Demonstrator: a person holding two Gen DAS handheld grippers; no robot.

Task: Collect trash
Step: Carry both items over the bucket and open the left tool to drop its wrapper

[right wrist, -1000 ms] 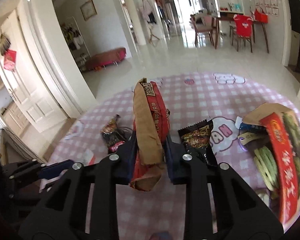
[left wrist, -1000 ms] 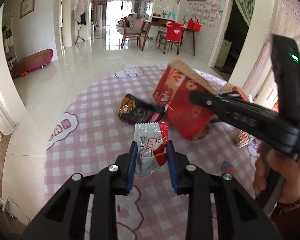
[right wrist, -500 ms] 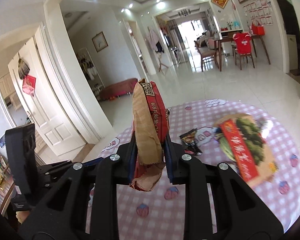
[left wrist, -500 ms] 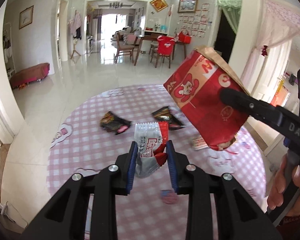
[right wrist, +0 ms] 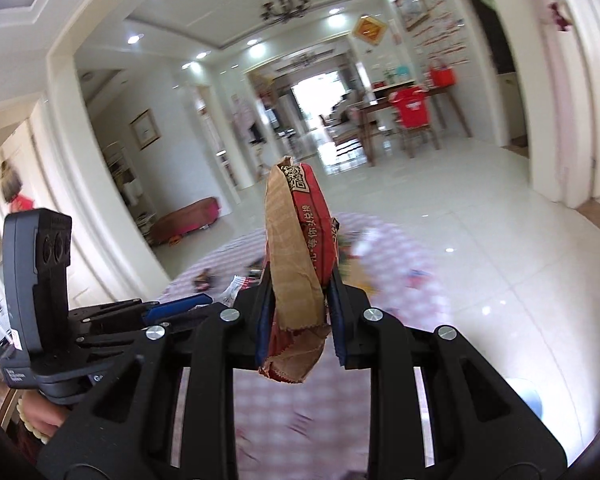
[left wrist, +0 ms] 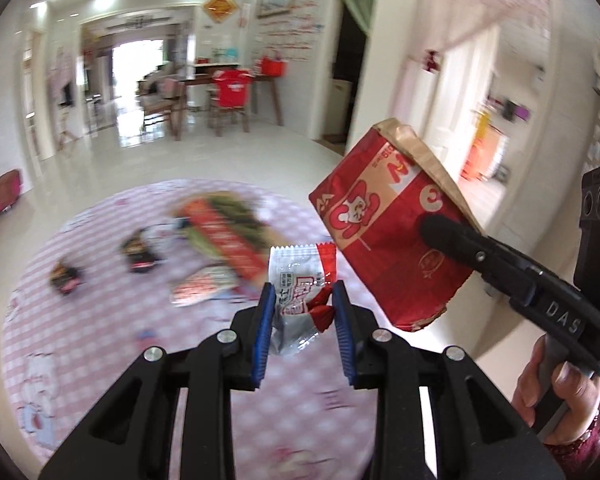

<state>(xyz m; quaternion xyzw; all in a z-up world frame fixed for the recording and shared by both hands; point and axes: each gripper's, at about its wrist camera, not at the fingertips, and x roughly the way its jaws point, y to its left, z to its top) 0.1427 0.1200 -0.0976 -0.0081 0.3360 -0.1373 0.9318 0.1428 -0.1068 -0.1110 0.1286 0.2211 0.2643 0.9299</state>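
My left gripper [left wrist: 300, 300] is shut on a crumpled silver and red wrapper [left wrist: 300, 280], held high above the round pink checked rug [left wrist: 100, 320]. My right gripper [right wrist: 298, 284] is shut on a red and brown paper bag [right wrist: 300, 248], seen edge-on; the same bag shows in the left wrist view [left wrist: 396, 236] at the right. On the rug lie a large red and green package [left wrist: 224, 232], a pink and white wrapper [left wrist: 204, 284] and two dark wrappers [left wrist: 138, 254] [left wrist: 66, 280], all blurred.
The left gripper's body [right wrist: 60, 300] shows at the left of the right wrist view. A dining table with chairs [left wrist: 228, 92] stands far back on the glossy tiled floor [right wrist: 480, 240]. A low red bench [right wrist: 188, 220] sits by the left wall. A white door frame [left wrist: 432, 92] is to the right.
Both grippers have risen well above the rug and swung to the right, each still holding its piece. The litter on the rug now looks smaller and further left.
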